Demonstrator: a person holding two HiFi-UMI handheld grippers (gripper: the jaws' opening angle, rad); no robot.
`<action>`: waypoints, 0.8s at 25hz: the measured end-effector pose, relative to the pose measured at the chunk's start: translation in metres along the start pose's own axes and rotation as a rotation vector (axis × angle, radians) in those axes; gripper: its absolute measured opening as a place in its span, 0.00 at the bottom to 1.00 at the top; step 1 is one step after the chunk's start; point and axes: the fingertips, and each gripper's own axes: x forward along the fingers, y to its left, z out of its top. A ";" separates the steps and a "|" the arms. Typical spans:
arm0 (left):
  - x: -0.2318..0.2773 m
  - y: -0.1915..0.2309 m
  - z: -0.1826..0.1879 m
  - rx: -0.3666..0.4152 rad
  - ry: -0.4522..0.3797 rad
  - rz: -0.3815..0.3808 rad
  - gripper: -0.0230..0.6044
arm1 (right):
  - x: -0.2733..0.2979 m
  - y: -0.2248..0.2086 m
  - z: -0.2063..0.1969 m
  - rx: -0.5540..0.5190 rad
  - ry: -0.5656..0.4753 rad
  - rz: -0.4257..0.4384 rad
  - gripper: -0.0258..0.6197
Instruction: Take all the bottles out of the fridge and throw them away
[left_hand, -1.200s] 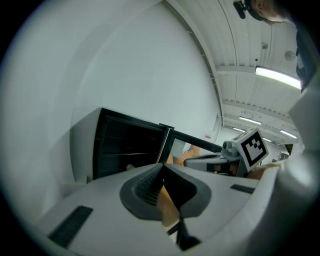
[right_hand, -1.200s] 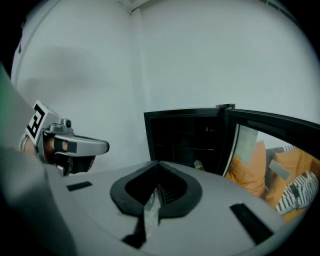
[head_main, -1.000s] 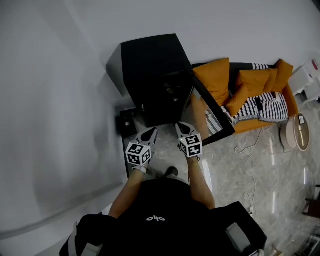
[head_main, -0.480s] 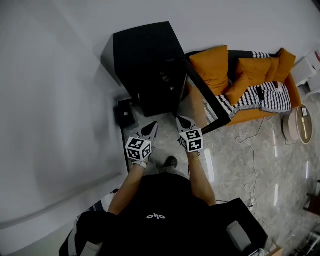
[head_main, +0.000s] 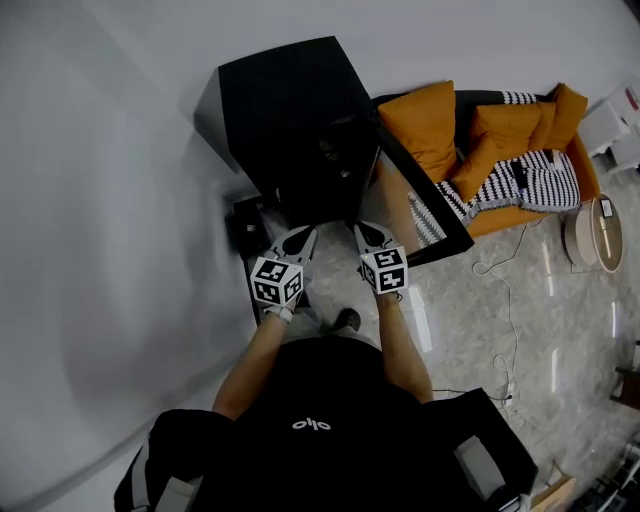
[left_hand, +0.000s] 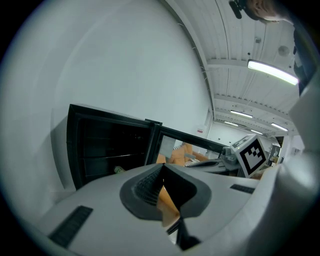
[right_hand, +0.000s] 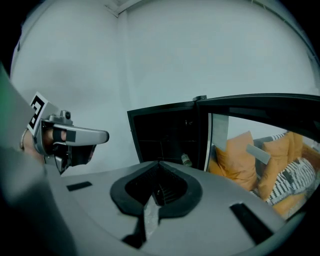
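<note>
Left gripper and right gripper nearer open fridge, fingers pressed together (both empty).

the fridge stands open straight ahead; its glass door blocks the right, the wall and a black box crowd the left.

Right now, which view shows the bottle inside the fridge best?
Right gripper view: the bottle shows plainly inside the fridge. Left gripper view catches only a pale speck; head view shows just the dark interior.
</note>
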 end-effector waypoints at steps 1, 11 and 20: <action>0.002 0.005 0.004 0.003 -0.002 -0.011 0.05 | 0.005 0.001 0.003 0.002 0.003 -0.009 0.05; 0.021 0.077 0.028 0.001 -0.008 -0.109 0.05 | 0.076 0.021 0.017 0.031 0.025 -0.076 0.05; 0.024 0.118 0.023 0.010 0.022 -0.179 0.05 | 0.129 0.016 0.013 0.036 0.002 -0.187 0.05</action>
